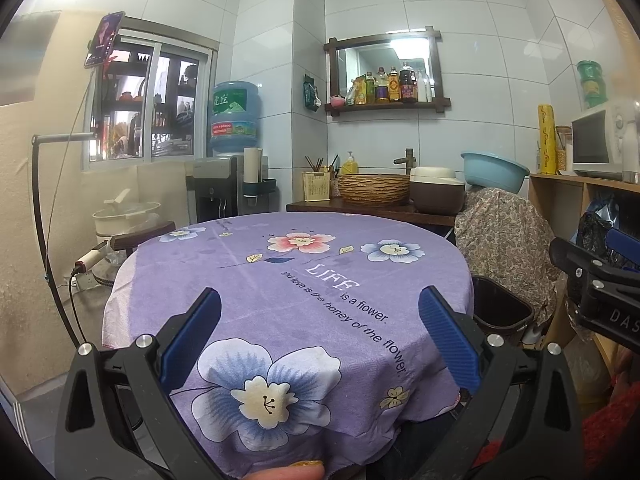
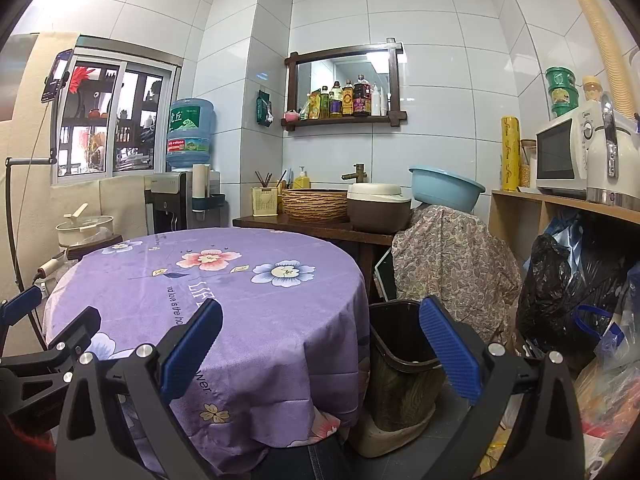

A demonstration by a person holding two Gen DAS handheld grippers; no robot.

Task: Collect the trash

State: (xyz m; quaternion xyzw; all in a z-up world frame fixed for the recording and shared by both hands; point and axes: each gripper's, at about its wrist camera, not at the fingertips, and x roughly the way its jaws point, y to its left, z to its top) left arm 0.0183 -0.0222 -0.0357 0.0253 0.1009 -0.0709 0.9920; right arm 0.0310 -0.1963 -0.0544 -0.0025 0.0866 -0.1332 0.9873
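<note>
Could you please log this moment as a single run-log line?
left hand-held gripper: open, empty | right hand-held gripper: open, empty | round purple floral tablecloth: no trash visible | dark plastic bin: beside table

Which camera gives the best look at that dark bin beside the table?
The right wrist view: the dark plastic trash bin shows its open mouth and front wall. The left wrist view catches only its rim past the table edge.

Left tongs [image 1: 320,332] agape above purple floral tablecloth [image 1: 280,280].
</note>
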